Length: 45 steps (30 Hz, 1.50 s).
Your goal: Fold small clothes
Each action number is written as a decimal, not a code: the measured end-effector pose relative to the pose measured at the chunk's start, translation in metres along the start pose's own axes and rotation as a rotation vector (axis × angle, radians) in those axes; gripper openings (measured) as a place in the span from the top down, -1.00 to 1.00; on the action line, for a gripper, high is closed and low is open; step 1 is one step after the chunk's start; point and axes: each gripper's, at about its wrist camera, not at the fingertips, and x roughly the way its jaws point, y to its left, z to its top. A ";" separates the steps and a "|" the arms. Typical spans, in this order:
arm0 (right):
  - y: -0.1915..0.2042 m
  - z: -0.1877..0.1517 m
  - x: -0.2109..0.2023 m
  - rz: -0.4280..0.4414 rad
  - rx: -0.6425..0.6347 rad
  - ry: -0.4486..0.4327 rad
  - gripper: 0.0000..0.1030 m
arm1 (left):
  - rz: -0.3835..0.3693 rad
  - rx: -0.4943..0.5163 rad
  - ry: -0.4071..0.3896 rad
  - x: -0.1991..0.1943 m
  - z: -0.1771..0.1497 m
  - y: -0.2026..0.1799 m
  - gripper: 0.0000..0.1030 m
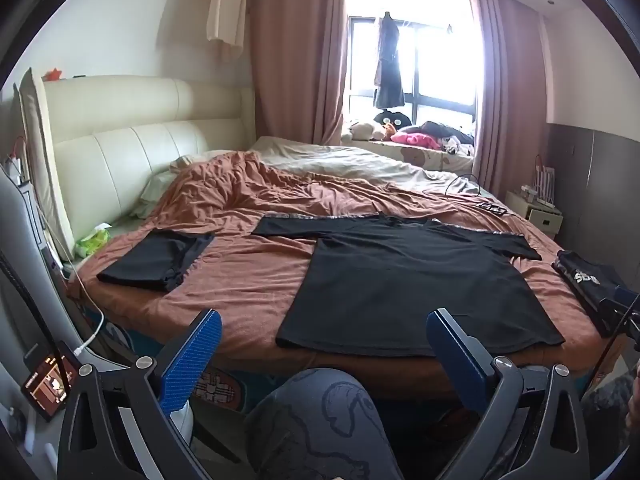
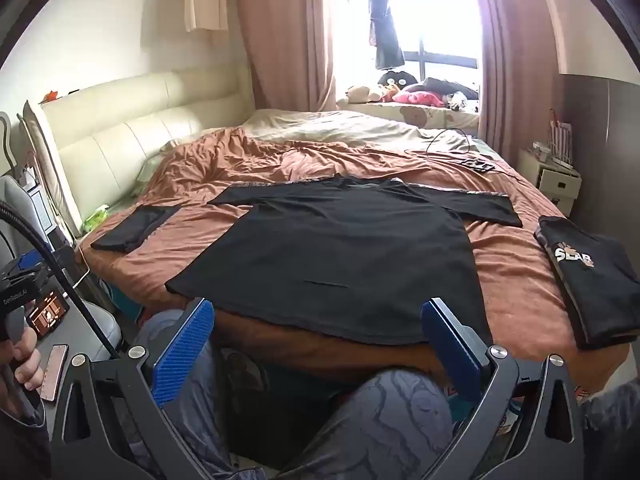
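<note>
A black T-shirt (image 1: 404, 280) lies spread flat on the rust-brown bedcover (image 1: 248, 264), sleeves out, hem at the near bed edge; it also shows in the right wrist view (image 2: 340, 256). A folded black garment (image 1: 160, 260) lies to its left (image 2: 132, 228). A folded black shirt with white lettering (image 1: 588, 280) lies at the right (image 2: 592, 276). My left gripper (image 1: 324, 340) is open and empty, held back from the bed just in front of the hem. My right gripper (image 2: 318, 328) is open and empty, also short of the hem.
The person's patterned-trouser knees (image 1: 320, 412) are below the grippers. A cream headboard (image 1: 132, 152) stands at the left. A phone (image 1: 48, 384) and charging cable lie on a side surface at the left. A nightstand (image 2: 556, 180) is at the right. Plush toys (image 2: 384, 88) sit by the window.
</note>
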 end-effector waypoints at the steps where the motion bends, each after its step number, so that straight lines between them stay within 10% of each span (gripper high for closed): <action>1: 0.001 -0.001 0.000 -0.002 -0.001 -0.002 -1.00 | 0.000 -0.004 0.003 0.000 0.000 0.001 -1.00; 45: 0.005 -0.001 -0.004 -0.054 0.015 -0.023 -1.00 | -0.057 -0.015 -0.054 -0.010 0.002 0.000 -1.00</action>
